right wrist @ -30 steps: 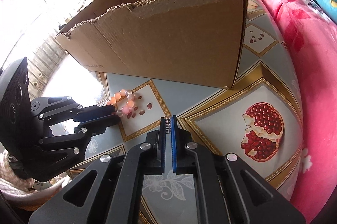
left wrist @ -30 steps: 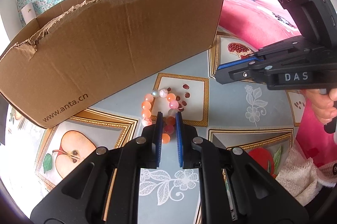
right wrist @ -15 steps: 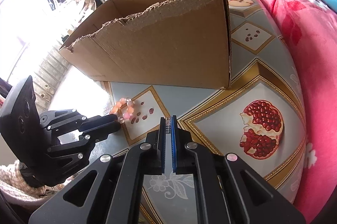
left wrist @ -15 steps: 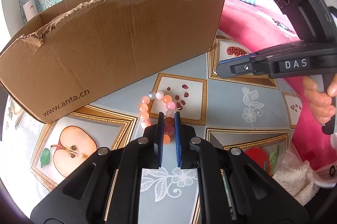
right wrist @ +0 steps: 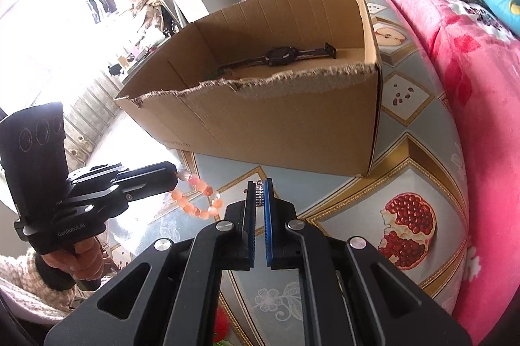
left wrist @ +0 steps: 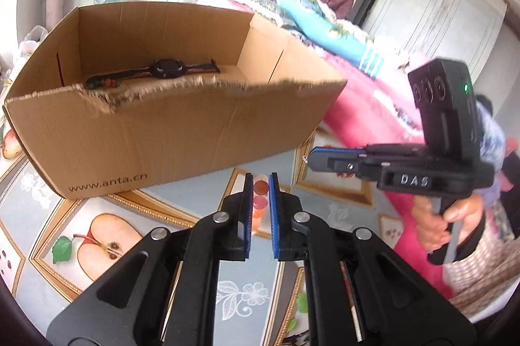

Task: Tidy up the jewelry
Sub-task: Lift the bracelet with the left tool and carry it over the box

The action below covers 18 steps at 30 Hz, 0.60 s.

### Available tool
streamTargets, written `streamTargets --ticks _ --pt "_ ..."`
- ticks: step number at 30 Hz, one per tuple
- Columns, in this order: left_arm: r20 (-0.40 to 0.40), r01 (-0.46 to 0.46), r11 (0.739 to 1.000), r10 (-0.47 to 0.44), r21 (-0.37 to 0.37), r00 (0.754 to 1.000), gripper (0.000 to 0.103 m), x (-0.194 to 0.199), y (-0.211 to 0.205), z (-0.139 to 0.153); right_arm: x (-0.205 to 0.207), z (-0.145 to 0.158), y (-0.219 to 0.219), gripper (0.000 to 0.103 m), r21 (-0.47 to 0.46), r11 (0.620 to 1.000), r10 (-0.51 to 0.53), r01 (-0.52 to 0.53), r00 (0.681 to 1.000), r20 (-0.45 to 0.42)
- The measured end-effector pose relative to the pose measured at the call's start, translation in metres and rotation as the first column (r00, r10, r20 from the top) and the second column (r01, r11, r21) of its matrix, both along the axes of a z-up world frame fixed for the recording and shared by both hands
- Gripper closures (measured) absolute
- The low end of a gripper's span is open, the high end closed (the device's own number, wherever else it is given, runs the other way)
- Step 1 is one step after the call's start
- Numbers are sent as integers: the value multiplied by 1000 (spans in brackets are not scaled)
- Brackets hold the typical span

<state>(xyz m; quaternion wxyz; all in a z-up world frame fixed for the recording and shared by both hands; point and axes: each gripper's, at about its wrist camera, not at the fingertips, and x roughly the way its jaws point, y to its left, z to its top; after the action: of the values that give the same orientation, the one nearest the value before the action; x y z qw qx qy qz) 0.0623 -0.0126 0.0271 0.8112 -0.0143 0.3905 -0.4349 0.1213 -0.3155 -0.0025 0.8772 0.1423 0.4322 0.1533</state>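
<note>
Both wrist fisheyes look forward and downward along their fingers, close above the fruit-patterned tablecloth [left wrist: 81, 216]; both share the open brown cardboard box [right wrist: 276, 131], upper centre.

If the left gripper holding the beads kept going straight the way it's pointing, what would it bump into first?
Probably the cardboard box. The left gripper, shut on the bead bracelet, points at the box's near wall, low, toward its right end. Depth is unclear, so it might meet the tablecloth just in front first.
</note>
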Motion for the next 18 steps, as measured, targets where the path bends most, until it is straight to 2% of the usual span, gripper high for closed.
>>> streamTargets --ticks 6,13,18 --pt "-7 7 997 -7 -81 1000 95 4 8 26 2 30 3 98 -7 1000 27 -27 996 86" --pt "21 22 993 -20 -118 1000 95 1 13 46 25 71 2 98 -48 998 48 -39 979 197" --pt "-4 29 987 -30 -159 1000 95 6 12 52 70 64 -1 98 -106 994 52 -37 990 135"
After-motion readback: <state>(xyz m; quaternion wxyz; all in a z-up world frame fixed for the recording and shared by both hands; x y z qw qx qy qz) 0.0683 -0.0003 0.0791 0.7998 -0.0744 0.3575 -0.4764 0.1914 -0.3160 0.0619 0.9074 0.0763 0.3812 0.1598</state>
